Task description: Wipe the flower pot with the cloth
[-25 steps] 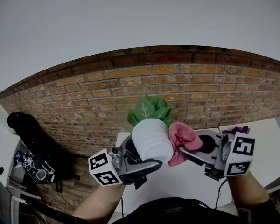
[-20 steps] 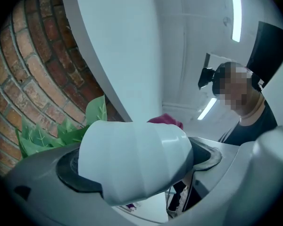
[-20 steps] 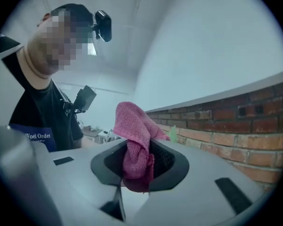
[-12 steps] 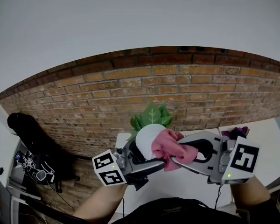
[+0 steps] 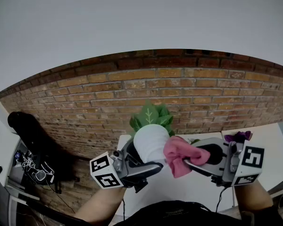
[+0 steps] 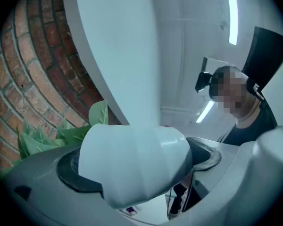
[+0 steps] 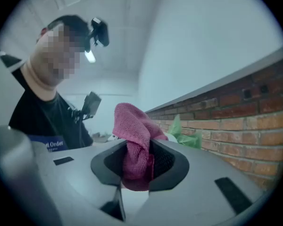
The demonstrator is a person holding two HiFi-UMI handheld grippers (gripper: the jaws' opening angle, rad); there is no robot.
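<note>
The left hand-held gripper (image 5: 140, 157) has its two jaws shut tight round a white flower pot (image 5: 151, 142). The pot is lifted up in the air, above the white tabletop (image 5: 198, 187). Green leaves (image 5: 151, 116) stick out of the pot on the far side of this hand-held gripper.

The right hand-held gripper (image 5: 190, 157) is just beside the left one. Its jaws are pinched on a pink cloth (image 5: 177, 152), and the cloth bunches out past the jaw tips. The loose end of the cloth lies up against the side of the pot, on the side nearest the right hand-held gripper.

Past both hand-held grippers stands a low brick wall (image 5: 188, 86), red and brown. Above the bricks the wall (image 5: 132, 18) is plain and pale. A small purple thing (image 5: 238, 136) sits on the tabletop just behind the right hand-held gripper. Far off to the side of the left hand-held gripper, down low, is a black thing (image 5: 24, 130) with wires near it. The left gripper view shows long lights (image 6: 232, 14) on the ceiling.
</note>
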